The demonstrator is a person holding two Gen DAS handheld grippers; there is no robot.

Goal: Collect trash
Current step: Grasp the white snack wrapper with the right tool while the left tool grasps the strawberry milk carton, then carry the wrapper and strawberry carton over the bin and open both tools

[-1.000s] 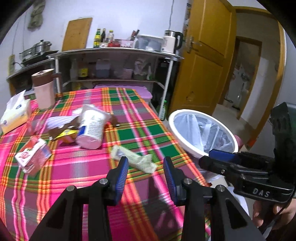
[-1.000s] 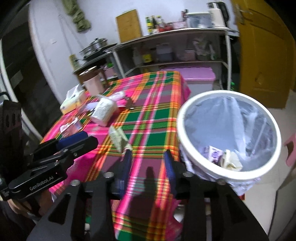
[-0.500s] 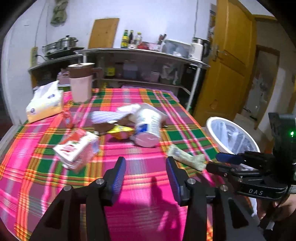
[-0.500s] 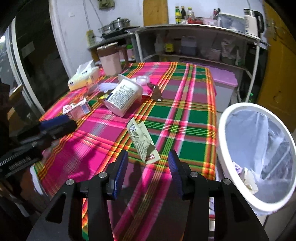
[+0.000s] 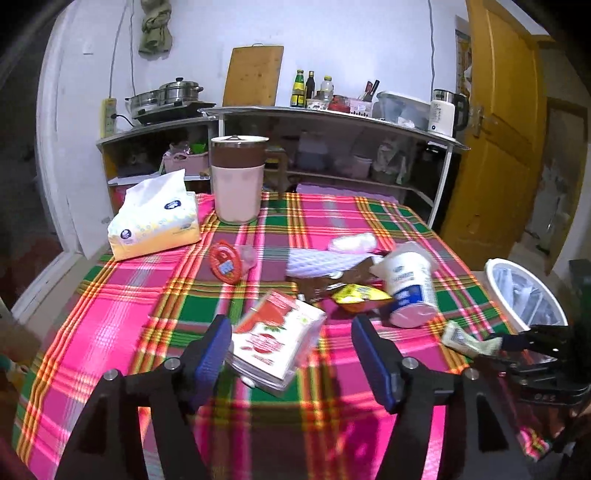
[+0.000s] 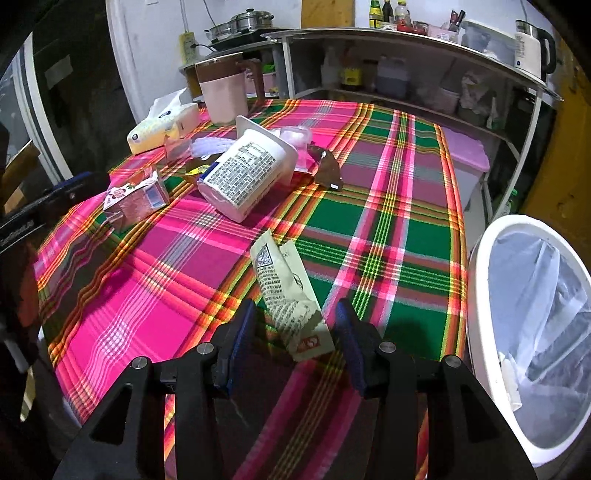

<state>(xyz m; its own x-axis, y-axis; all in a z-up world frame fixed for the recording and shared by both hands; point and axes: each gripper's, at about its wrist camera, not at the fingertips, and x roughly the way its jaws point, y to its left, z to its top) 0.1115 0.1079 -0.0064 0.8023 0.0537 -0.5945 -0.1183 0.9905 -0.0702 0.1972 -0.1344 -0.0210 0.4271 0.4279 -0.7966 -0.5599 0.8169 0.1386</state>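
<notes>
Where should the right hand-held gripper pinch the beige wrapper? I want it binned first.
Pinch the beige wrapper across its narrow width at the near end, coming from the near table edge, as a judgement. It lies flat and long, pointing away, and the open right hand-held gripper already straddles that end. The trash bin stands just right.

White wall (image 5: 351, 33), yellow door (image 5: 495, 122), metal shelving (image 5: 332, 114).

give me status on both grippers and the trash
Left gripper open around red-and-white carton. Right gripper open around beige wrapper. Neither gripped yet. White bin beside the table edge, path unobstructed.
</notes>
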